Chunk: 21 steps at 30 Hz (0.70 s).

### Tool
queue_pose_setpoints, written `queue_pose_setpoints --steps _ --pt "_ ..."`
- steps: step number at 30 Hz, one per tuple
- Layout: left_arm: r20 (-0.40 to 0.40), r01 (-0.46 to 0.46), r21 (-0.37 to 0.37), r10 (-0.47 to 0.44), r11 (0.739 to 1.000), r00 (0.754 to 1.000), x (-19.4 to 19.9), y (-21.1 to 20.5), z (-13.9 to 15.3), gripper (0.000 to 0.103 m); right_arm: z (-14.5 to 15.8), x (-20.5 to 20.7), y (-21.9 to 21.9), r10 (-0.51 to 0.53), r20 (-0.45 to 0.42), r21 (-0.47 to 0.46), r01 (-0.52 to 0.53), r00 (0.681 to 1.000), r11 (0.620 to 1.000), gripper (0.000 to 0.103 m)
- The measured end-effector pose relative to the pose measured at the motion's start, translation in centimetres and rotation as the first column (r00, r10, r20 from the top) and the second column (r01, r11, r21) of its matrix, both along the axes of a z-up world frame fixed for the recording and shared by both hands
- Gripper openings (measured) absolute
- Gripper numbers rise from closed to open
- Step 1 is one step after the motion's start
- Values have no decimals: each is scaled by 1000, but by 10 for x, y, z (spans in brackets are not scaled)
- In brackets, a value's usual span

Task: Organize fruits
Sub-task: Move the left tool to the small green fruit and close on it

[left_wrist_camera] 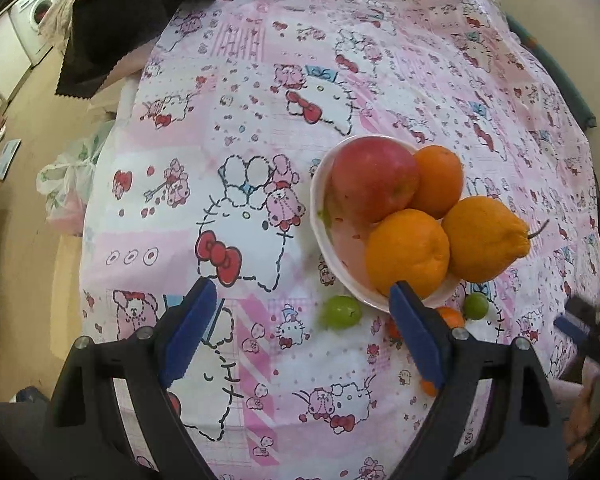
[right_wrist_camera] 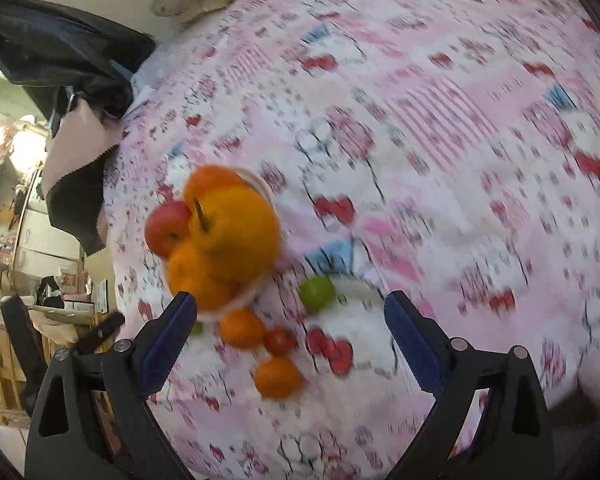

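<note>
Both tongs released, empty: left gripper (left_wrist_camera: 304, 320), right gripper (right_wrist_camera: 290, 316). Green fruit (left_wrist_camera: 341, 312) lies btwn left's tips, just short of bowl (left_wrist_camera: 320, 216). Advice: center it, clench gently, lift over rim.

White bowl (left_wrist_camera: 320, 216) upright on worktop, holding red apple (left_wrist_camera: 374, 178), round orange (left_wrist_camera: 440, 180), second orange (left_wrist_camera: 406, 252), stemmed knobbly orange (left_wrist_camera: 484, 238) overhanging rim. Loose just beside bowl: green fruit (left_wrist_camera: 341, 312), smaller green fruit (left_wrist_camera: 475, 306), small oranges (right_wrist_camera: 242, 328) (right_wrist_camera: 278, 376), small red fruit (right_wrist_camera: 279, 340).
</note>
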State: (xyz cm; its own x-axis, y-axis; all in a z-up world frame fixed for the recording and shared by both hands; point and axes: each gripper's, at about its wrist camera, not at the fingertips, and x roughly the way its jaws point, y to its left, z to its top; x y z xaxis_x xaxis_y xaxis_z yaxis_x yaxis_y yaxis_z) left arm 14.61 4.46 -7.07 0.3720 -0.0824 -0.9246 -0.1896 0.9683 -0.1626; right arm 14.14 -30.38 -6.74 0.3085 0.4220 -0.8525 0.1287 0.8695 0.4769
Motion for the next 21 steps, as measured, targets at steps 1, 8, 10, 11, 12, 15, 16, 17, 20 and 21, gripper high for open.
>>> queue_pose_setpoints --steps 1,8,10,11,12,15,16,17,20,21 --pt "-3 -1 2 1 1000 1000 0 0 -2 86 0 -5 1 3 3 6 -3 1000 1000 97" --pt "-98 103 51 -97 993 990 7 -26 -33 86 -8 -15 10 30 -6 76 -30 1000 997 97" --pt "-124 138 73 -129 988 984 8 -36 -47 85 -9 -14 12 31 -9 83 -30 999 996 97" --pt "-135 170 95 -156 981 978 9 -43 -54 85 -10 -13 12 30 -12 88 -29 999 996 97" --pt "-141 190 105 -174 976 975 9 -48 -59 84 -11 -12 14 32 -16 92 -30 999 995 97" --pt "-164 254 130 -232 959 959 10 -62 -72 76 -13 -11 19 51 -20 69 -49 999 996 97" --pt "-169 266 135 -242 955 955 11 -65 -75 75 -13 -11 21 56 -18 60 -55 998 997 97" --pt "-175 274 140 -249 951 953 12 -68 -78 75 -13 -11 22 60 -17 54 -59 998 997 97" --pt "-169 287 169 -259 943 951 14 -74 -83 67 -13 -11 21 58 -19 51 -57 998 997 97" --pt "-162 291 178 -263 940 951 14 -76 -84 66 -14 -11 21 57 -22 52 -55 998 997 97"
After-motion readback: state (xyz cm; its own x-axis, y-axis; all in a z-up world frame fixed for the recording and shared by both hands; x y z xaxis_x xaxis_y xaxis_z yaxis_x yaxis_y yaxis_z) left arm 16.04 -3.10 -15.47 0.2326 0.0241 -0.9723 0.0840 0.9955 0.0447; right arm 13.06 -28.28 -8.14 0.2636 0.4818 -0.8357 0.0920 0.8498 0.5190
